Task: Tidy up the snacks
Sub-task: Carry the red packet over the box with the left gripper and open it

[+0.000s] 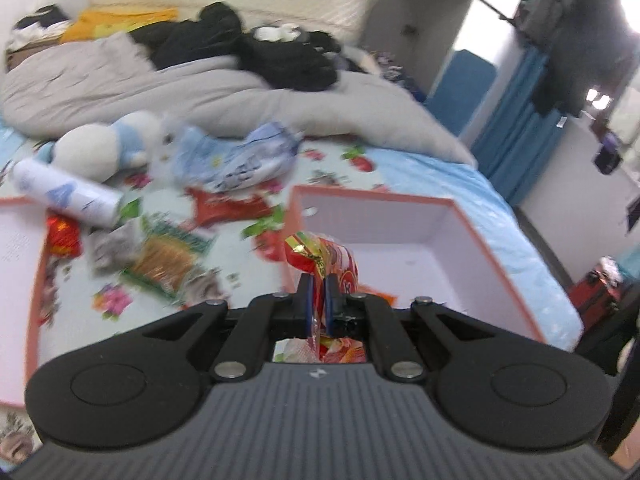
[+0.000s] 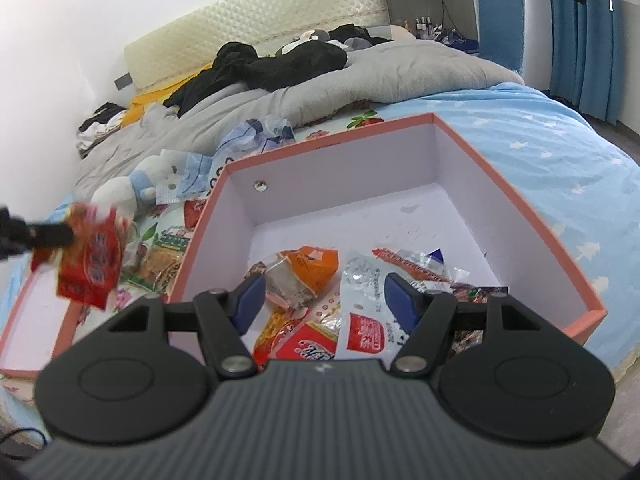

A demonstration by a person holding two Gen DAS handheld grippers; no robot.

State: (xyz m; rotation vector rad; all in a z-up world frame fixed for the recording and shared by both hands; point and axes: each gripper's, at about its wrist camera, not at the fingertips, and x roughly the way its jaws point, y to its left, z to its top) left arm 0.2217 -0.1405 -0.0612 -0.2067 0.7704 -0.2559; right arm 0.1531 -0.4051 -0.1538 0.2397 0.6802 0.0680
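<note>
My left gripper point(image 1: 319, 292) is shut on a red snack packet point(image 1: 324, 258) and holds it over the near left edge of the pink-rimmed white box point(image 1: 472, 216). In the right wrist view the same packet point(image 2: 92, 258) hangs in the air left of the box point(image 2: 532, 216), held by the left gripper point(image 2: 66, 234). My right gripper point(image 2: 324, 296) is open and empty above the box's near part, over several snack packets point(image 2: 316, 268) lying inside. Loose snack packets point(image 1: 168, 256) lie on the bed left of the box.
The box lid point(image 1: 16, 264) lies at the left on the floral sheet. A white tube point(image 1: 68, 196), a plush toy point(image 1: 104, 148) and a blue-white bag point(image 1: 240, 156) lie behind the snacks. A grey duvet point(image 1: 224, 92) with dark clothes covers the far bed.
</note>
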